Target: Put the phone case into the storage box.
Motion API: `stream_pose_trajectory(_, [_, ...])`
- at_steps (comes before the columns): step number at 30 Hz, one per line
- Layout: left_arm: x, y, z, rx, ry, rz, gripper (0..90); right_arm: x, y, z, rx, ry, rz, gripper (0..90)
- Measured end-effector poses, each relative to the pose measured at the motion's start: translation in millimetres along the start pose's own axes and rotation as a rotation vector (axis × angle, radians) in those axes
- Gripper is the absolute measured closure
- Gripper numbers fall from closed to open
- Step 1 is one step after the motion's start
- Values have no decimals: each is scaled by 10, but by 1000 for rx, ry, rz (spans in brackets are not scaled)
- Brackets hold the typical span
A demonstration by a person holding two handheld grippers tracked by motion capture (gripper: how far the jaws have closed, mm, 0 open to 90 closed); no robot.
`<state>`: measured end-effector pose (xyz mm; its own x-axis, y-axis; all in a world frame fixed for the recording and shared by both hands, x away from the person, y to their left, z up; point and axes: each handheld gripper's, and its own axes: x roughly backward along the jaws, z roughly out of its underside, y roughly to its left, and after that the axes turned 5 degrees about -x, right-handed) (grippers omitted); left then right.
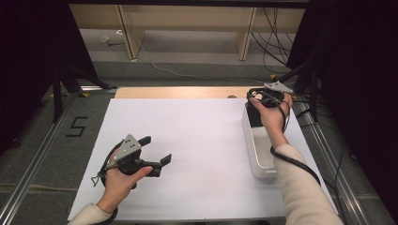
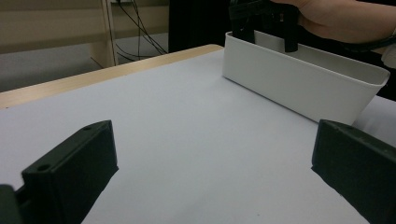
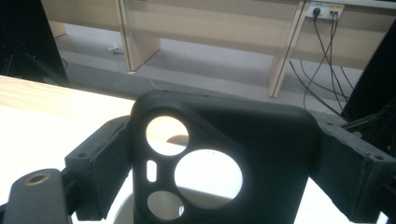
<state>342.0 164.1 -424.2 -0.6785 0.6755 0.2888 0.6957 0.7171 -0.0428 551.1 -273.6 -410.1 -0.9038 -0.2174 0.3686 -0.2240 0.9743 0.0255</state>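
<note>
- Right gripper [image 3: 224,177]: clamped on a black phone case [image 3: 224,158], one jaw pressed to each long edge. In the high view it hangs over the far end of the white bin [image 1: 257,159].
- Left gripper [image 1: 155,152]: jaws spread wide with nothing between them, resting low over the white table sheet [image 1: 197,140], well apart from the bin.
- Step in hand, as judged: lowering the phone case into the white bin, or lifting it out; the pictures cannot settle which.
- Handling advice: keep the case upright and square to the bin's long walls. Move it straight along the vertical so no corner catches the rim. Hold an even squeeze, since the thin shell may flex or slip if pressed off-centre. The left gripper could steady the bin's near wall should it shift.
- Phone case, appearance: matt black, rounded corners, soft-looking moulded shell. The camera cut-out holds three round openings and one small slot, through which the bright bin and table show.
- White bin: long, narrow, plain, thin-walled, open-topped, standing at the table's right side.
</note>
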Motion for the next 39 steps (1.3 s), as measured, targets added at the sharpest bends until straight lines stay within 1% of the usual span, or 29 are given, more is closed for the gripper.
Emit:
stream_pose_trajectory(12, [2, 3, -1, 1, -1, -1, 0, -60, -3, -7, -11, 10, 8, 127])
stream_pose_trajectory(16, [1, 5, -1, 0, -1, 1, 0, -84, -1, 1, -6, 9, 13, 124])
stream_pose_trajectory(20, [3, 4, -2, 3, -3, -3, 0, -108, -12, 19, -7, 18, 21, 122])
stream_pose_trajectory(23, [3, 5, -1, 3, -3, -3, 0, -127, -24, 36, -19, 29, 19, 116])
stream_pose_trajectory(26, [2, 5, -1, 3, -3, -3, 0, -137, -30, 49, -18, 36, 16, 109])
stream_pose_trajectory(28, [2, 5, -2, 3, -3, -3, 0, -142, -32, 55, -17, 40, 18, 95])
stream_pose_trajectory(33, [2, 4, -1, 2, -3, -3, 0, -153, -31, 62, -22, 51, 6, 61])
stream_pose_trajectory(39, [3, 5, -2, 3, -4, -3, 0, -163, -34, 64, -13, 50, 12, 5])
